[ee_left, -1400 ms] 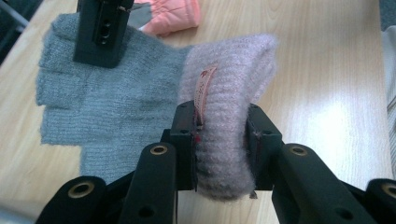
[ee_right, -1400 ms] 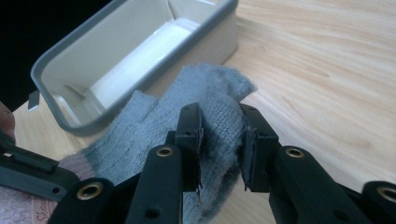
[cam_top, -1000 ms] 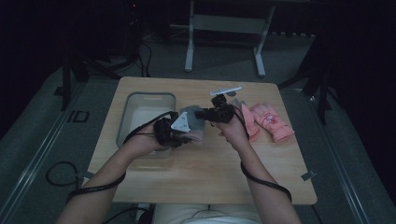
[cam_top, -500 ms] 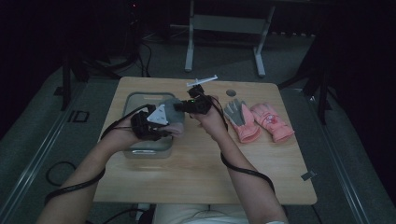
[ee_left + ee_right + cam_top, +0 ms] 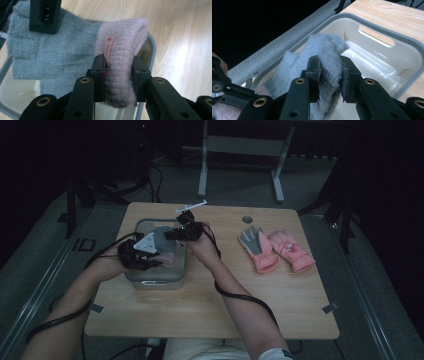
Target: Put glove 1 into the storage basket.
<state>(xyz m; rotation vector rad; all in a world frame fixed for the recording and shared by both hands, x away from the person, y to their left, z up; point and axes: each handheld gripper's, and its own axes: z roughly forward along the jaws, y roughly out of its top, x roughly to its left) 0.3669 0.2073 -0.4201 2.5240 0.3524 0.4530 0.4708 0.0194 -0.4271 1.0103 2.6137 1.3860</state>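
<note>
Glove carried leftward, now over bin

Left gripper (image 5: 117, 75): jaws clamped on pink cuff of grey knit glove (image 5: 50, 57). Right gripper (image 5: 329, 77): jaws pinched on grey finger end of same glove. Glove: stretched between both grippers, hanging above clear plastic bin (image 5: 150, 279) at far left of table (image 5: 280, 315); a second ago held right of bin, nearer table centre. Judged: transfer almost complete, lowering and release remaining. Pink glove pair (image 5: 277, 250): lying far right, well apart, untouched.
</note>
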